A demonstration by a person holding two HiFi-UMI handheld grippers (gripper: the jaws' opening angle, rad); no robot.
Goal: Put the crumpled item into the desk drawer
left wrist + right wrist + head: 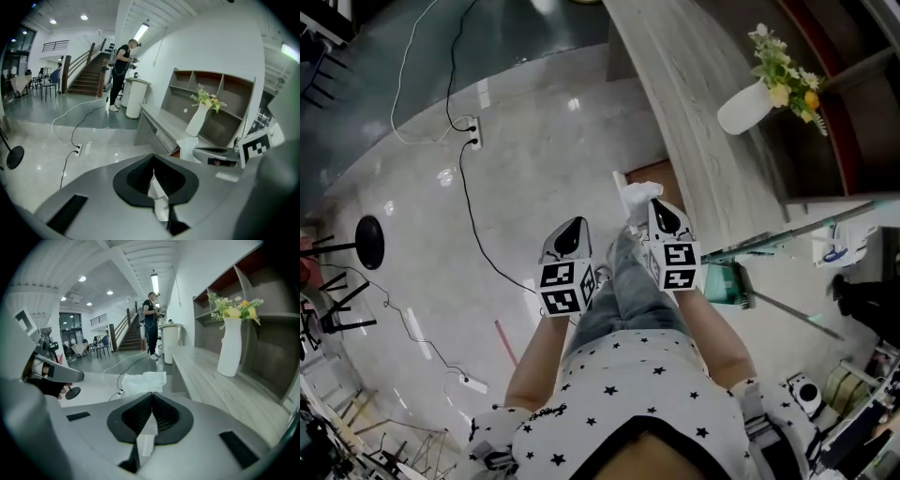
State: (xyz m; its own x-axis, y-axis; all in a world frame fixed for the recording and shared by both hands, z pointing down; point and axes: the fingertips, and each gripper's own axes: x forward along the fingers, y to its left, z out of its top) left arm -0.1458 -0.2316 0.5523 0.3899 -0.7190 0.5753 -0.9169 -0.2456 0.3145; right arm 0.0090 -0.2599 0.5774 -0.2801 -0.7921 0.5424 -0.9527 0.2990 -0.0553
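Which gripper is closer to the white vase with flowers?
Right. The right gripper, pinching the crumpled item, is by the desk edge, short of the vase; the left gripper is farther away, out over the floor.

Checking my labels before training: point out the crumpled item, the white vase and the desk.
crumpled item point(143, 382): right gripper view, its wrinkled middle.
white vase point(748, 107): head view, middle of its body.
desk point(684, 112): head view, bare wood-grain top.
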